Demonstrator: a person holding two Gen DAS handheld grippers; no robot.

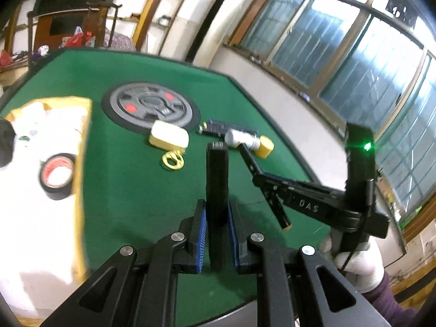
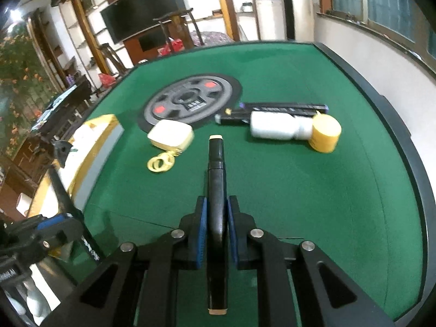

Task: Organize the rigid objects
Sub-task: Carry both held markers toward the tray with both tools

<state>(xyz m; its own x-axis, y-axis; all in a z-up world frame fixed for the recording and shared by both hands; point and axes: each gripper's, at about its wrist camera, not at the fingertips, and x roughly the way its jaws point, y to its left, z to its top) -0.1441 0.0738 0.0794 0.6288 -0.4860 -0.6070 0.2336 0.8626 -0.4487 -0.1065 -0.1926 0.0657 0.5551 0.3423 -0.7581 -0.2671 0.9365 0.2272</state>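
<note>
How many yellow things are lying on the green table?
3: a pale yellow rounded case near the dial, a yellow ring clip before it, a yellow tape roll by the white bottle. More may be hidden.

Green felt counter (image 2: 299,204) with a dark raised rim. Beyond its far edge, a black television (image 2: 141,11) on a wood-trimmed wall, wooden chair (image 2: 177,30) just below it. Shelves (image 2: 239,5) right of the television. Tall windows (image 1: 340,51) along the counter's right side. Orange flowers (image 2: 16,62) far left of the television.

Barred windows (image 1: 340,54), white walls (image 2: 354,43), wooden shelving (image 2: 81,32), dark television (image 2: 141,5).
</note>
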